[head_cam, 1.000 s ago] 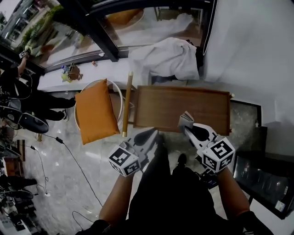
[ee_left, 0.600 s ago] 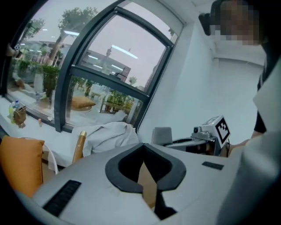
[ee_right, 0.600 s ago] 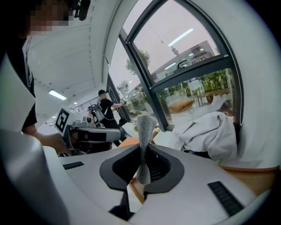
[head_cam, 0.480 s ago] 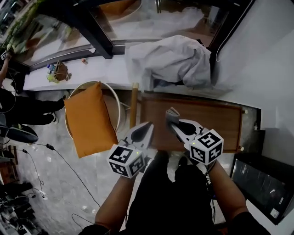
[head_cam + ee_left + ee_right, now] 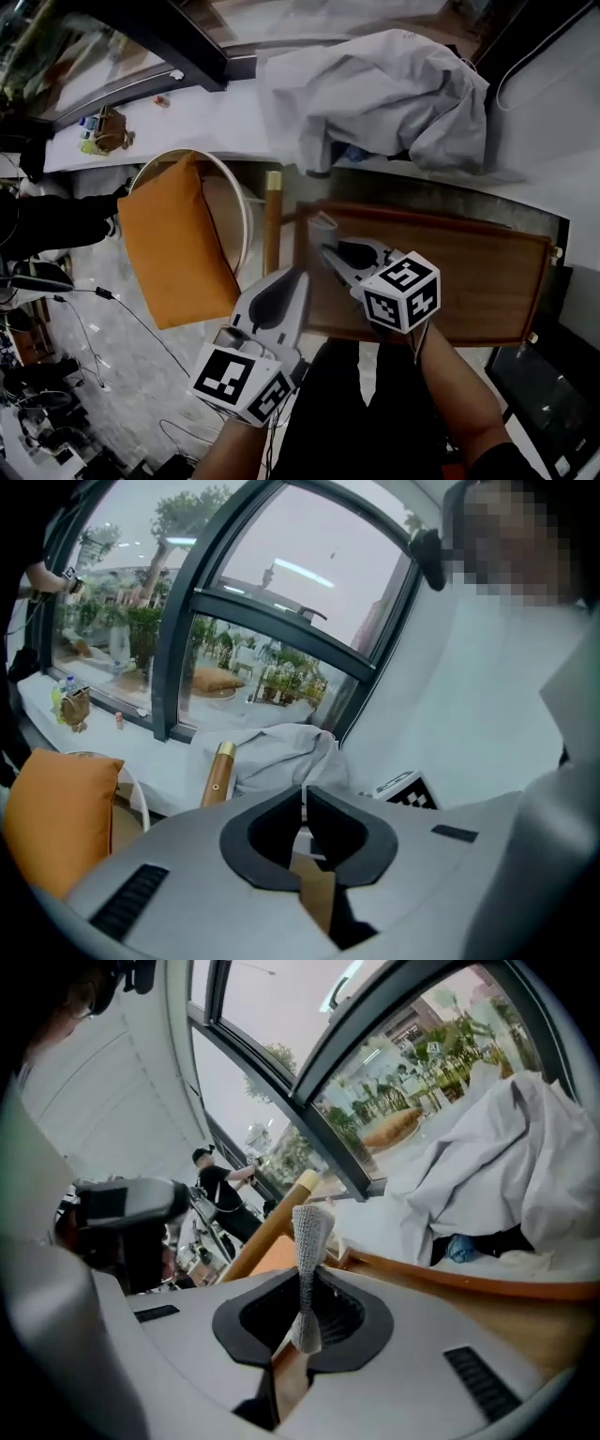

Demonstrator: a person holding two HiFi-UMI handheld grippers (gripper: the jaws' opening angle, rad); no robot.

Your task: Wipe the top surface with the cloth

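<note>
Since the right tongs (image 5: 330,247) pinch the grey cloth (image 5: 322,224) by a narrow fold only, the first risk is a slip. Most of the cloth stands free past the tips, and drag across the wood could pull it out of the jaws. Cloth sits at the left edge of the wooden top (image 5: 469,281), toward the far-left corner. Cannot tell whether it touches the wood or hangs just above it.

Second risk, as I judge it: thin contact. A folded strip held on end wipes a narrow line, so passes toward the right edge may leave bare stripes unless I lay it flatter and press.

Third: the raised rim (image 5: 450,1274) round the top. A stroke run straight into it could snag the cloth or knock the tongs, and the corners would go unwiped.

Fourth: clutter near the start point. Wooden post (image 5: 273,220) with a brass cap stands just beside the left edge, and a back-swing there could strike it. White sheet (image 5: 375,89) heaped on the sill lies beyond the far edge. A long push that way might catch it.

Left tongs (image 5: 297,277) are pressed together on nothing, off the near-left corner, close by the right pair. They could clash if I sweep back toward the near edge.
</note>
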